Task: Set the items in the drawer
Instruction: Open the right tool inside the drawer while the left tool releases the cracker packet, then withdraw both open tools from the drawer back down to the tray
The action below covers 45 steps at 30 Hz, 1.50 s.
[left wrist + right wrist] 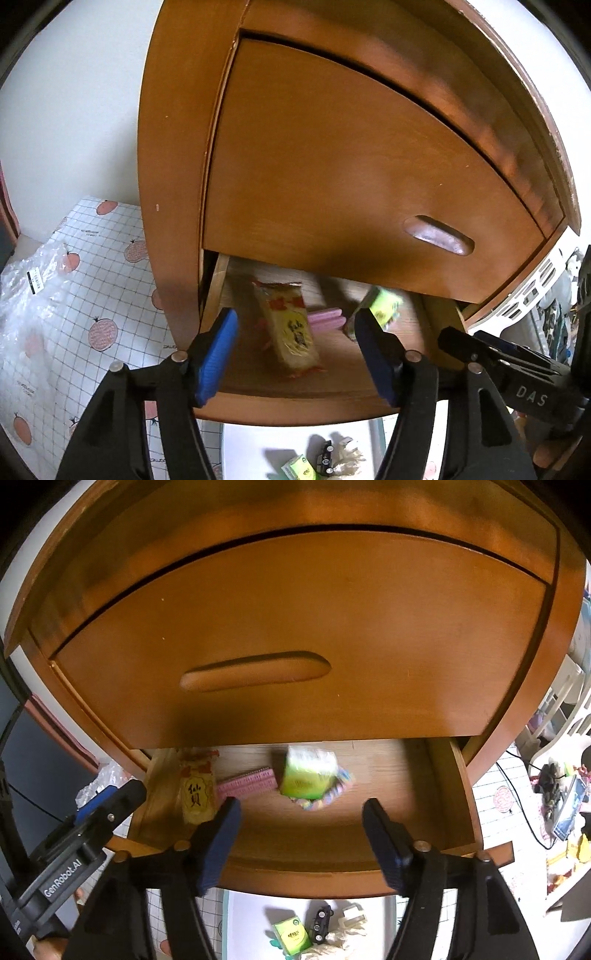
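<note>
Both grippers, left (295,354) and right (301,840), gape empty above the open drawer (332,853).

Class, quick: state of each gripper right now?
Left gripper: open, holding nothing.
Right gripper: open, holding nothing.

Both grippers same build: black plastic frames with triangular cut-outs, silver pivot screws at the finger bases, blue ribbed pads on the fingers. Left gripper (295,354), right gripper (301,840). White lettering on the bodies: left reads "GenRobot.AI", right reads "DAS".
</note>
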{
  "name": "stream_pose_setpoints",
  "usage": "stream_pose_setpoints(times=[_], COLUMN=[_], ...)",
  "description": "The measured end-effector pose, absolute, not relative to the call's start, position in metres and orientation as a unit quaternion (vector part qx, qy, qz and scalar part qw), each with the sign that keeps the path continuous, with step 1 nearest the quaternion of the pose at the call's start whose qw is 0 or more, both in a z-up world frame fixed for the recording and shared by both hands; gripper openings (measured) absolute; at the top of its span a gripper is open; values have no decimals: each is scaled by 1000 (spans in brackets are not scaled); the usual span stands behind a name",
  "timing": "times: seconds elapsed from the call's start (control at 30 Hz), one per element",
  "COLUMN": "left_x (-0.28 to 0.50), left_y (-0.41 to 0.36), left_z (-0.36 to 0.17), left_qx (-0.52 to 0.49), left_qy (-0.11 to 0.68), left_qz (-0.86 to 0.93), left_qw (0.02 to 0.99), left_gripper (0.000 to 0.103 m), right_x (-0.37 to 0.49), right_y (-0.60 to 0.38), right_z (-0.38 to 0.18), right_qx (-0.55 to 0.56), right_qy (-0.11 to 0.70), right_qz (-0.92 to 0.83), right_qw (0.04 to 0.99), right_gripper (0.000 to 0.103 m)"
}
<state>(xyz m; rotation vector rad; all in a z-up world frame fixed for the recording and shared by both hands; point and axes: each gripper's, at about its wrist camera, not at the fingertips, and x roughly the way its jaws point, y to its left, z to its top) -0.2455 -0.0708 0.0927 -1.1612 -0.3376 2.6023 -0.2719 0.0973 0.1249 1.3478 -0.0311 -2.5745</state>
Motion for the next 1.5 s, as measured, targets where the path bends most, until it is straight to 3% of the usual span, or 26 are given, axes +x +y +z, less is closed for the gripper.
stream_pose_setpoints(times=[0.13,0.27,0.3,0.33,0.4,1.03,1.5], left_x=[-246,-243,-242,-240,-237,-239,-182], left_y=[-71,-75,-75,-76,-76,-77,-95], left_z=[91,91,91,91,93,91,84], left_qx=[-397,-392,-389,-386,-372,-363,-352], left_qy=[-114,-116,-114,-112,-109,-129,-173], left_qz=[903,906,908,910,916,920,917], left_qw=[117,112,108,106,100,65,75], left_gripper=[78,79,82,92,99,100,100], right_x=[-269,-268,-267,-267,-266,-264,-211], right_y=[98,100,101,102,104,113,125], right_z=[123,122,122,122,122,121,124], right_qx=[461,460,460,458,456,460,419], right_qy=[-10,-11,-12,-12,-14,-21,-23], right_qz=[-880,-881,-881,-882,-883,-882,-898], right_qw=[115,112,111,110,109,100,130], right_gripper=[88,100,102,103,103,103,103])
